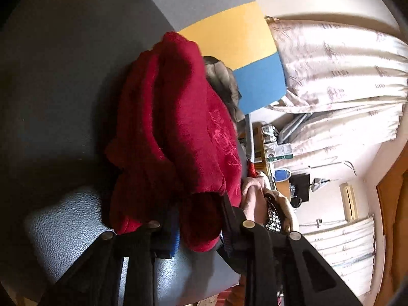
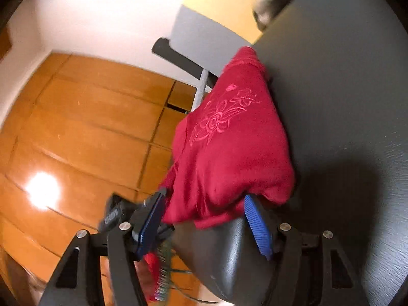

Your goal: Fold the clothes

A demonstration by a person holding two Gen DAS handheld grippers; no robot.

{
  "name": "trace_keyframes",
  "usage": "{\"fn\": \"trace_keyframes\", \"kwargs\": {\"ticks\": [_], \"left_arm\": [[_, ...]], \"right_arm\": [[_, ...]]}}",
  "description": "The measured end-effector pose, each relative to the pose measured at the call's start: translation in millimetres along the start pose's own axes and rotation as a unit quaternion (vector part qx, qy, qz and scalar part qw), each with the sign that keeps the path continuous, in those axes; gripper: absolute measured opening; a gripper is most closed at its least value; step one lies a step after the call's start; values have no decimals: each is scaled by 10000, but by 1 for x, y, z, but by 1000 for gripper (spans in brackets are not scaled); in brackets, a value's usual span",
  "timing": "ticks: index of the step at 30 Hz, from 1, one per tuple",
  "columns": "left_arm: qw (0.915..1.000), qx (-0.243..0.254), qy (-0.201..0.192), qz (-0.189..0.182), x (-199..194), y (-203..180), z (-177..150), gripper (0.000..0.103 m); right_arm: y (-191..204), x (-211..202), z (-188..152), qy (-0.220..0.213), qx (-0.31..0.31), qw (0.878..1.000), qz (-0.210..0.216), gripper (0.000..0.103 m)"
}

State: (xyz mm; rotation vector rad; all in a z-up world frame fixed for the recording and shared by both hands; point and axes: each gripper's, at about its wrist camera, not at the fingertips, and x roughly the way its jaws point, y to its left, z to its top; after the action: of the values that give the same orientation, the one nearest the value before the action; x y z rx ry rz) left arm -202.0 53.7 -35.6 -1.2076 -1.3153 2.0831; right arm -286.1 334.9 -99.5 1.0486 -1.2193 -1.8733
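Around the work: a grey-brown cloth [image 1: 224,76] lay on the dark textured tabletop [image 1: 63,89] at the far end of the red garment [image 1: 178,127]. A panel of grey, yellow and blue bands [image 1: 229,35] rose beyond that.

Left wrist view alone took in pale patterned curtains [image 1: 344,76] and cluttered shelves [image 1: 275,148] on the right. Right wrist view alone showed glossy orange wood flooring [image 2: 84,127], a white wall [image 2: 102,12] and a white post on a dark foot [image 2: 201,86] past the table edge.

The garment, fleecy, deep red, with a floral motif stitched tone on tone, lay bunched in thick folds at the table's edge, partly draped over it.

Left gripper [image 1: 196,219]: jaws set apart with a thick red fold between them. Whether they pinched it, I could not tell; the cloth hid the pads.

Right gripper [image 2: 206,219]: jaws wide apart, ribbed blue pads [image 2: 257,224] showing, the red hem between them and lying against the right-hand pad, not clamped. Its left-hand finger was motion-blurred.
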Motion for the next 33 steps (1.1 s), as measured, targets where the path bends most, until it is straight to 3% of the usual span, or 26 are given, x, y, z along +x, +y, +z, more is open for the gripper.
{"fn": "trace_keyframes", "kwargs": {"ticks": [1, 3, 5, 7, 8, 12, 13, 14, 17, 19, 22, 23, 25, 27, 30, 33], "left_arm": [[10000, 28, -26, -46, -1, 0, -2, 25], [9998, 66, -92, -142, -2, 3, -6, 24], [9995, 104, -157, -239, -3, 6, -11, 23], [9991, 142, -223, -336, -4, 8, -15, 23], [9988, 161, -256, -384, -5, 10, -17, 23], [9988, -58, -120, -464, 15, 46, -38, 20], [9975, -152, -187, -667, 17, 55, -44, 20], [9949, -266, -286, -930, 15, 63, -49, 20], [9923, -416, -316, -1124, 15, 67, -49, 20], [9953, -196, -256, -914, 15, 59, -47, 22], [9978, 71, -228, -613, 7, 46, -46, 24], [9979, 103, -263, -584, 0, 44, -47, 24], [9977, 213, -518, -371, -19, 38, -47, 22], [9945, 352, -977, -114, -46, 30, -42, 22], [9884, 804, -1289, 50, -61, -4, -24, 22], [9849, 1377, -1042, 102, -30, -48, -17, 22]], "right_arm": [[-5, 4, 3, -48, 220, 9997, 35, 55], [-14, 8, 8, -188, 585, 9981, -39, 10], [-11, 3, 10, -446, 561, 9973, -175, 10], [20, -11, 4, -775, -323, 9952, -494, 9], [42, -19, -2, -887, -988, 9878, -810, 9], [45, -14, -9, -537, -1871, 9550, -2237, 9], [36, -13, -9, -484, -1836, 9530, -2360, 9], [28, -14, -8, -467, -1683, 9572, -2307, 9], [13, -20, -5, -380, -1293, 9674, -2143, 10], [14, -30, -8, -289, -1341, 9695, -2031, 14], [28, -45, -14, -191, -1744, 9638, -2007, 31], [35, -51, -16, -234, -1938, 9601, -2003, 37], [51, -65, -19, -373, -2358, 9502, -2004, 37], [71, -80, -21, -606, -2842, 9346, -2053, 37], [94, -77, -9, -704, -3512, 9043, -2323, 39], [102, -49, 12, -514, -3907, 8804, -2637, 40]]}}
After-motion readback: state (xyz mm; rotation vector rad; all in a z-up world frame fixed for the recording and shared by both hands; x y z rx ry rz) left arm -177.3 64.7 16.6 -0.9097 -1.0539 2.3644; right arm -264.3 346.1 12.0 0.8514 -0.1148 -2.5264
